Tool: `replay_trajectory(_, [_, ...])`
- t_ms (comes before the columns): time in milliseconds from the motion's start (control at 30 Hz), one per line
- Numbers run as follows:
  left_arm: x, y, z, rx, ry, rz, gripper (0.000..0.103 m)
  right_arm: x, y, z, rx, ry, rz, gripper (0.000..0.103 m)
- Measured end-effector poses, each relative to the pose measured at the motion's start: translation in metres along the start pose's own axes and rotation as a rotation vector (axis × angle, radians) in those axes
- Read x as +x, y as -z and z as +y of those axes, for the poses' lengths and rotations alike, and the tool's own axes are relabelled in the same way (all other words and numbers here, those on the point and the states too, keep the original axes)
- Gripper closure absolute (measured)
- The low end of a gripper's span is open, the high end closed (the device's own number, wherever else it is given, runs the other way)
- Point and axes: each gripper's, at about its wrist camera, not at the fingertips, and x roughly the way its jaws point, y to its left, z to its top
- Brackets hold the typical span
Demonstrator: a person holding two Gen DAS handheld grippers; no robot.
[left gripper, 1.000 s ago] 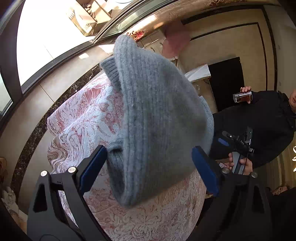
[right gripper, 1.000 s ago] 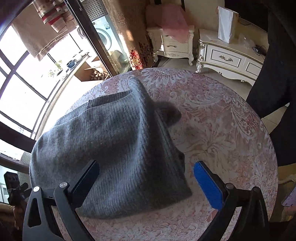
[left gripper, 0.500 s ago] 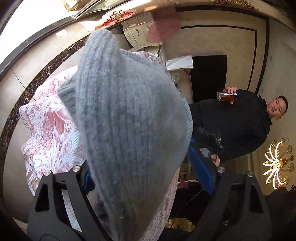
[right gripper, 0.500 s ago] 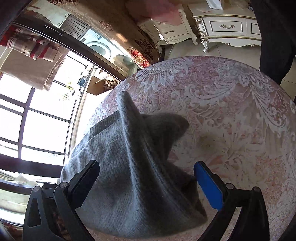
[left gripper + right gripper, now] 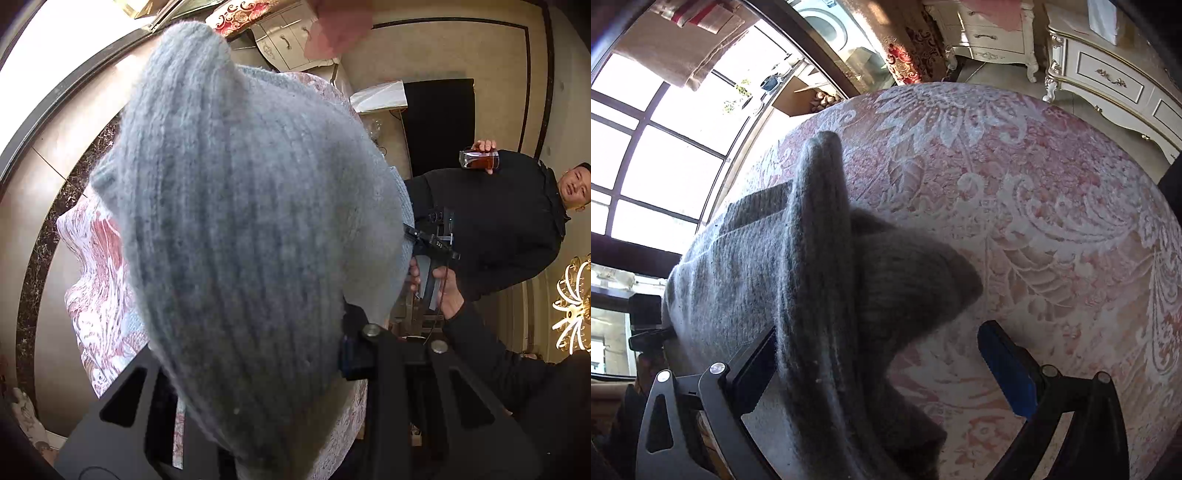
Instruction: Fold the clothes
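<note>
A grey knitted sweater (image 5: 243, 229) fills the left wrist view, raised above the round table with the pink-and-white floral cloth (image 5: 99, 258). My left gripper (image 5: 255, 373) has closed in on a thick fold of it; the cloth hides the left finger. In the right wrist view the sweater (image 5: 798, 295) lies bunched on the table's left side, a ridge lifted up. My right gripper (image 5: 882, 354) stands wide open over the sweater's near edge, its left finger (image 5: 753, 373) against the cloth and its blue right pad (image 5: 1004, 365) over bare tablecloth (image 5: 1052, 229).
A man in black (image 5: 509, 229) holding a glass stands beyond the table. Cream cabinets (image 5: 1108, 74) and a nightstand stand on the far side. Large windows (image 5: 657, 147) are on the left. The right half of the tablecloth shows bare.
My left gripper has closed on the sweater fold and lifted it nearer the camera. The sweater has bunched up toward the table's left side. My right gripper stays open and has tilted.
</note>
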Motion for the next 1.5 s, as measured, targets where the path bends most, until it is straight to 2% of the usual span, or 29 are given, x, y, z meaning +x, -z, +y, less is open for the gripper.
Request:
replay_trajectory(33, [-0.002, 0.002, -0.004, 0.003, 0.002, -0.009, 0.078, 0.003, -0.001, 0.003, -0.009, -0.013, -0.005, 0.001])
replay_trajectory(100, [-0.007, 0.007, -0.011, 0.008, 0.005, -0.026, 0.083, 0.005, -0.002, 0.005, -0.005, -0.083, -0.023, 0.021])
replay_trajectory(167, [-0.012, 0.012, -0.018, 0.013, 0.008, -0.043, 0.086, 0.007, -0.002, 0.006, -0.01, -0.119, -0.026, 0.071])
replay_trajectory(267, [-0.019, 0.018, -0.029, 0.021, 0.014, -0.068, 0.088, 0.005, 0.0, 0.008, -0.025, -0.145, -0.024, 0.084])
replay_trajectory(500, [-0.036, 0.036, -0.057, 0.041, 0.021, -0.129, 0.088, -0.02, -0.003, 0.02, -0.068, -0.16, -0.021, 0.086])
replay_trajectory(733, [-0.051, 0.078, -0.126, 0.014, -0.043, -0.237, 0.088, -0.069, -0.022, 0.051, -0.158, -0.165, -0.015, 0.086])
replay_trajectory(1000, [-0.071, 0.129, -0.195, -0.059, -0.089, -0.475, 0.088, -0.12, -0.07, 0.1, -0.378, -0.146, 0.011, 0.086])
replay_trajectory(1067, [-0.075, 0.143, -0.2, -0.105, -0.099, -0.545, 0.088, -0.124, -0.083, 0.115, -0.434, -0.13, 0.026, 0.086])
replay_trajectory(1133, [-0.071, 0.162, -0.192, -0.207, -0.07, -0.636, 0.088, -0.123, -0.096, 0.13, -0.487, -0.1, 0.05, 0.086])
replay_trajectory(1200, [-0.051, 0.179, -0.169, -0.334, -0.047, -0.719, 0.088, -0.097, -0.109, 0.146, -0.544, -0.015, 0.097, 0.086])
replay_trajectory(1267, [-0.011, 0.186, -0.128, -0.444, -0.047, -0.724, 0.088, -0.058, -0.124, 0.159, -0.601, 0.077, 0.154, 0.086])
replay_trajectory(1333, [0.026, 0.189, -0.089, -0.528, -0.063, -0.718, 0.088, 0.005, -0.134, 0.159, -0.604, 0.154, 0.225, 0.086])
replay_trajectory(1400, [0.045, 0.19, -0.077, -0.521, -0.139, -0.741, 0.087, 0.063, -0.135, 0.153, -0.623, 0.226, 0.274, 0.086])
replay_trajectory(1433, [0.049, 0.19, -0.074, -0.501, -0.16, -0.751, 0.084, 0.078, -0.132, 0.152, -0.637, 0.244, 0.273, 0.086])
replay_trajectory(1500, [0.053, 0.187, -0.069, -0.496, -0.203, -0.728, 0.049, 0.086, -0.131, 0.151, -0.625, 0.216, 0.237, 0.079])
